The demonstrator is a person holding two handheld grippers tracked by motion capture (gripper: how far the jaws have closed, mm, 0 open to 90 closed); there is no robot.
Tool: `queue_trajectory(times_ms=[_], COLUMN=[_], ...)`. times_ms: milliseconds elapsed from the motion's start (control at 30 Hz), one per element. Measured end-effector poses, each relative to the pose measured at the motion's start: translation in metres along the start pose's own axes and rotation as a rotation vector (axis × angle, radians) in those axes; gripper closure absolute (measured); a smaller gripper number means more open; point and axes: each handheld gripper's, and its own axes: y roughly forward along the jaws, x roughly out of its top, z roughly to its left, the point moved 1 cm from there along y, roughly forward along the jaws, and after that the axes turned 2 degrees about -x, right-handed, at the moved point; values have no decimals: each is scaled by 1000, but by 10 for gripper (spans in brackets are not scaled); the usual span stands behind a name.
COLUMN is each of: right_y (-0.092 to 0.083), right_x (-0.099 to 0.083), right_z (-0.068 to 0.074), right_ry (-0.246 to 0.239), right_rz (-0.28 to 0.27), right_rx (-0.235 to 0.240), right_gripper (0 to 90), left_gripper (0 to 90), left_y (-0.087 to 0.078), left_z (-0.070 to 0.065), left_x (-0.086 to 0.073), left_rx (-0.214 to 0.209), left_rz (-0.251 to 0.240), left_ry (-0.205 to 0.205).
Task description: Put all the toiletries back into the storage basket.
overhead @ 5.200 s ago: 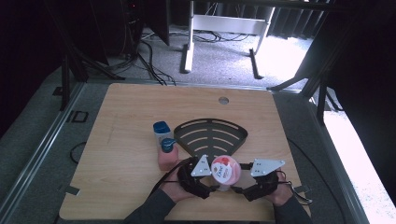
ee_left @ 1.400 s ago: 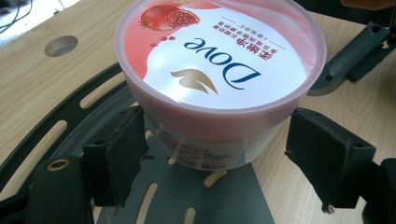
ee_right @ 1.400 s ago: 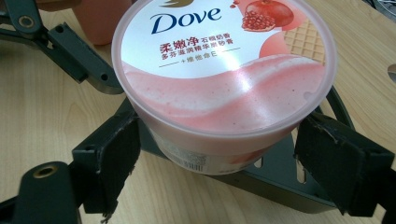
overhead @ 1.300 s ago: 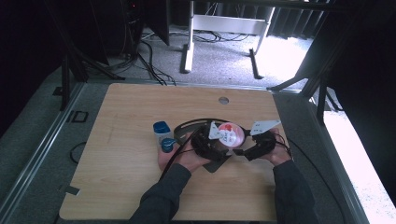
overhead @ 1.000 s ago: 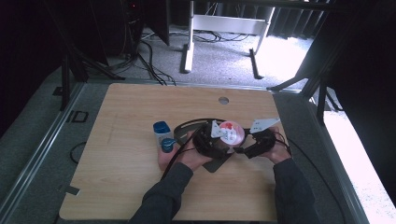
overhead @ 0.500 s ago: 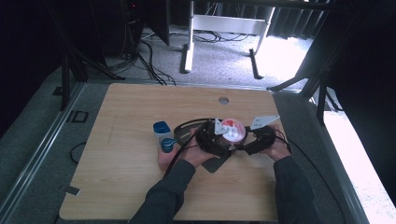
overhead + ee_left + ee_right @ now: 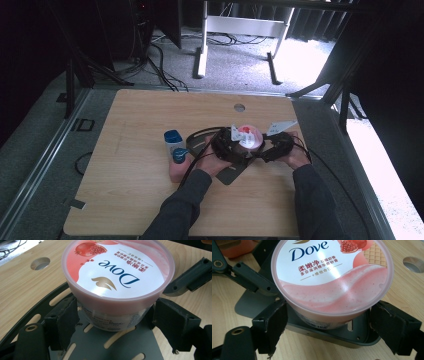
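Fingers [image 7: 62,322] of the left gripper [image 7: 110,322] flank the pink Dove tub [image 7: 117,277], spread around its sides, contact unclear. Right gripper [image 7: 328,325] does likewise from the opposite side. That tub sits on the slotted grey tray [image 7: 100,347] mid-counter [image 7: 150,200]. Judging by this, placement looks done; letting go remains.

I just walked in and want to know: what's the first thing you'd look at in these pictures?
The pink Dove tub with a pomegranate on its lid grabs the eye. It stands on a dark slotted rack near the middle of the wooden table, with the left gripper and the right gripper closed around it from opposite sides. Left of them in the high view are a blue-capped bottle and a peach-coloured bottle.
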Motion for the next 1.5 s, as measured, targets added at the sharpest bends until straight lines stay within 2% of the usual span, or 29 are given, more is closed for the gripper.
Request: queue_trajectory(times_ms=[133,267,633,833,1267,1500], right_y=[4,7,15,16,19,18], right_x=[-1,-2,-7,-8,-9,-9], right_z=[-4,-7,-10,-10,-10,-9], right_ry=[10,21,21,5,-12,-11], right_rz=[10,25,58,83,128,139], right_rx=[-1,0,-18,-43,-51,-60], right_gripper=[157,164,163,164,163,163], left_gripper=[205,207,221,245,263,286], left_y=[5,11,21,25,30,30], left_z=[4,5,6,5,3,3], left_x=[-1,-2,-6,-6,-8,-10], left_rx=[-10,-3,-15,-9,-12,-19], left_rz=[2,11,33,44,69,62], left_ry=[-15,-24,-48,-44,-41,-58])
